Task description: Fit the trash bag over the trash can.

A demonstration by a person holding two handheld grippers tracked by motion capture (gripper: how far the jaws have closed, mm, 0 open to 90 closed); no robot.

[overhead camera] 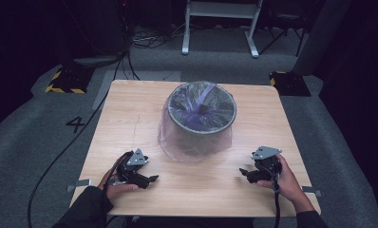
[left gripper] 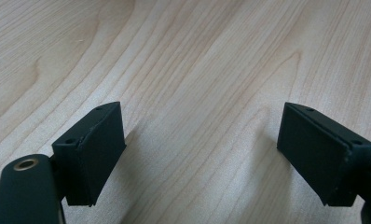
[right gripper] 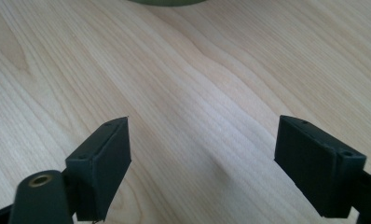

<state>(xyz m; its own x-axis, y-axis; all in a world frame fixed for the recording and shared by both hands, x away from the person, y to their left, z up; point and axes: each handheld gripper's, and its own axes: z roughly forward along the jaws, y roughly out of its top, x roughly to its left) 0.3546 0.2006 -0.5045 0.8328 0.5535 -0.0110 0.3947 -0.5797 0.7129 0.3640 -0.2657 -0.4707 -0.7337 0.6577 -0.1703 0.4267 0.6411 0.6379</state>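
A round grey waste bin (overhead camera: 202, 114) lined with a thin purple plastic bag (overhead camera: 177, 140) stands at the middle of the wooden table (overhead camera: 130, 109); the bag hangs down over its outside wall. My left gripper (overhead camera: 151, 179) rests low over the table's front left, jaws wide apart with bare wood between them (left gripper: 202, 154). My right gripper (overhead camera: 241, 172) sits at the front right, pointing left, also open over bare wood (right gripper: 202, 158). A sliver of the bin's base (right gripper: 167, 2) shows at the top edge of the right gripper view.
The table's front edge (overhead camera: 196, 213) lies just behind both hands. Cables (overhead camera: 63, 152) run over the grey carpet at the left. A white frame (overhead camera: 220, 23) and yellow-black weighted bases (overhead camera: 66, 80) stand on the floor beyond the table.
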